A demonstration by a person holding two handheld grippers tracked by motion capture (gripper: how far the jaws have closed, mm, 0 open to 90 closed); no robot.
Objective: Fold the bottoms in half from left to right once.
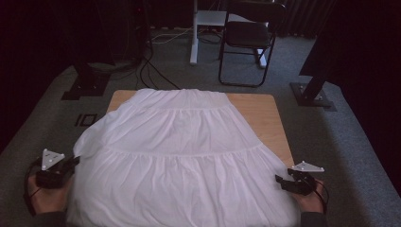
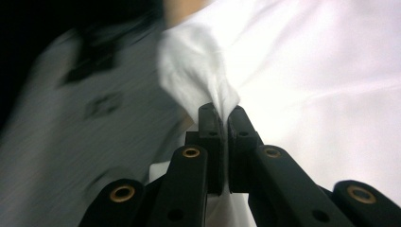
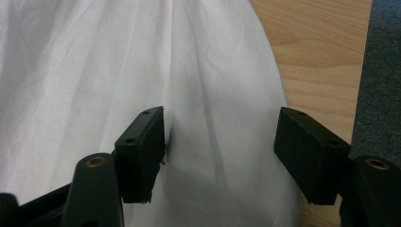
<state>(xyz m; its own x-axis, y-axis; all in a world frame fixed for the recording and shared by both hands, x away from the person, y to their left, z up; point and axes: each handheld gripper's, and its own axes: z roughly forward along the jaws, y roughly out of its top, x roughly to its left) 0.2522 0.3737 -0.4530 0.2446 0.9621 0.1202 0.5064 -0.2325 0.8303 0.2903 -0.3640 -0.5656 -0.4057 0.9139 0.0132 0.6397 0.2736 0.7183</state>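
the white skirt lies spread flat over the wooden table, waistband at the far end and wide hem toward the person, so its long axis runs away from them with one gripper at each near hem corner. the left gripper is clenched on a pinch of the left hem edge, the cloth bunching up between its closed jaws in the left gripper view, while the right gripper sits released, its jaws wide apart over the right hem edge just beside the bare table. judging from this, the next move turns on the right side: the cloth lies straight ahead of and under those parted jaws, so closing on that corner would match the left hold.
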